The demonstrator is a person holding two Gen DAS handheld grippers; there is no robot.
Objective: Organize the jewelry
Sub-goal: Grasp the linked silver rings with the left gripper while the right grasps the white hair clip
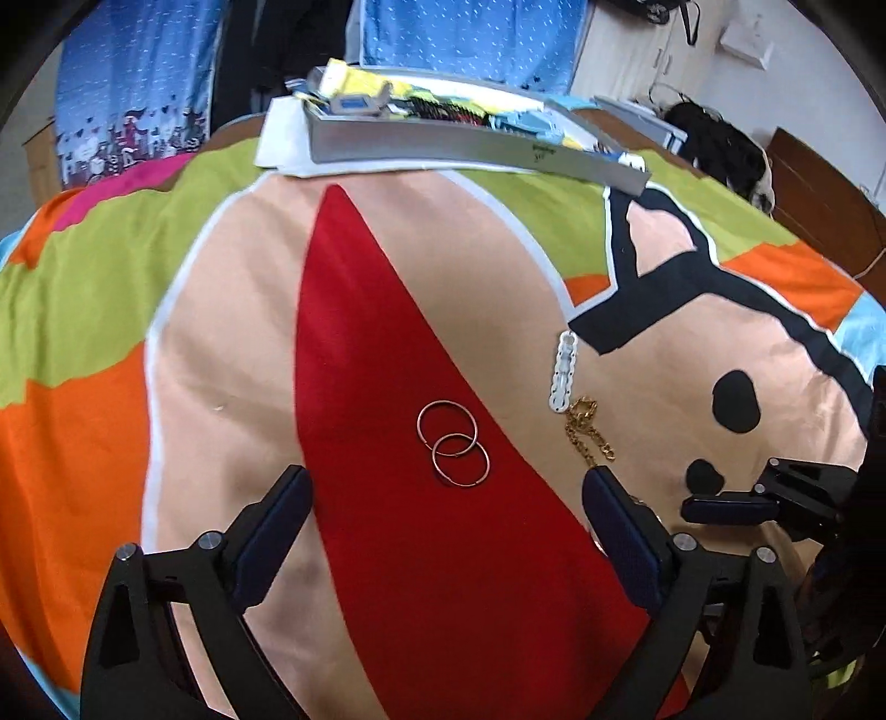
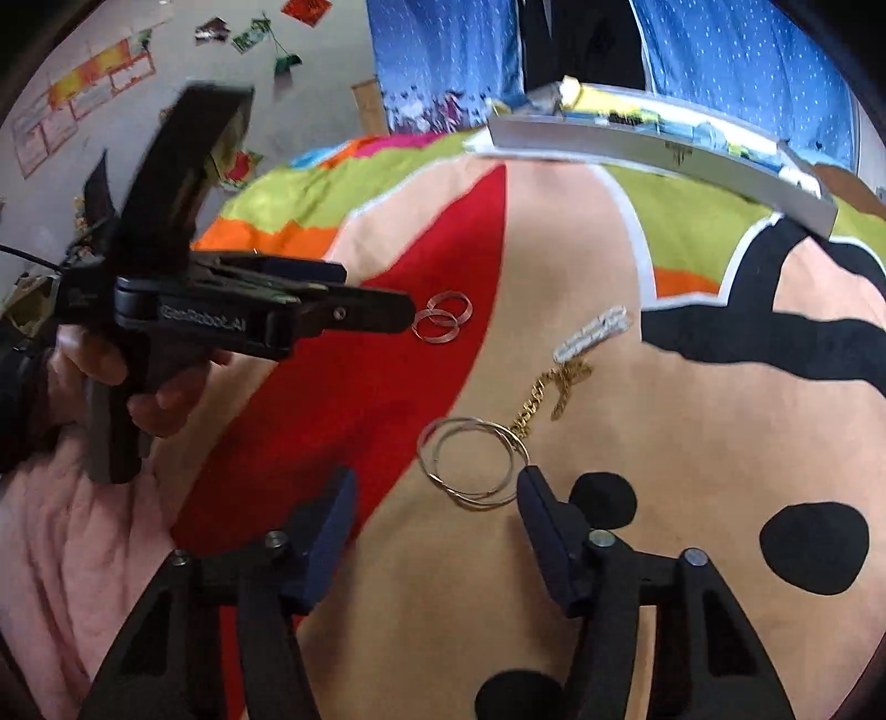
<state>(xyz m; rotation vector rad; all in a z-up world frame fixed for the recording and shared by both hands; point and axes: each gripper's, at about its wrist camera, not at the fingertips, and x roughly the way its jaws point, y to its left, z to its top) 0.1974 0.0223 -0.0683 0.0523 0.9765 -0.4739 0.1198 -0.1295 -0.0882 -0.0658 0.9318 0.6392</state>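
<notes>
Two small gold hoop earrings (image 1: pixel 453 451) lie overlapping on the red patch of a colourful cloth (image 1: pixel 232 343). My left gripper (image 1: pixel 446 473) hovers open just short of them, one finger on each side. To their right lie a white hair clip (image 1: pixel 563 372) and a gold chain (image 1: pixel 587 429). In the right wrist view, two large thin hoops (image 2: pixel 473 465) rest between the tips of my open right gripper (image 2: pixel 437 475), joined to the gold chain (image 2: pixel 545 396). The small hoops (image 2: pixel 443 318) sit just past the left gripper (image 2: pixel 376 293), which a hand (image 2: pixel 160 404) holds.
A long grey tray (image 1: pixel 459 147) full of mixed items stands at the far edge of the cloth, on a white sheet. One finger of the right gripper (image 1: pixel 725 507) enters at the right. Blue curtains (image 1: pixel 470 33) hang behind. The white clip (image 2: pixel 592 332) lies beyond the chain.
</notes>
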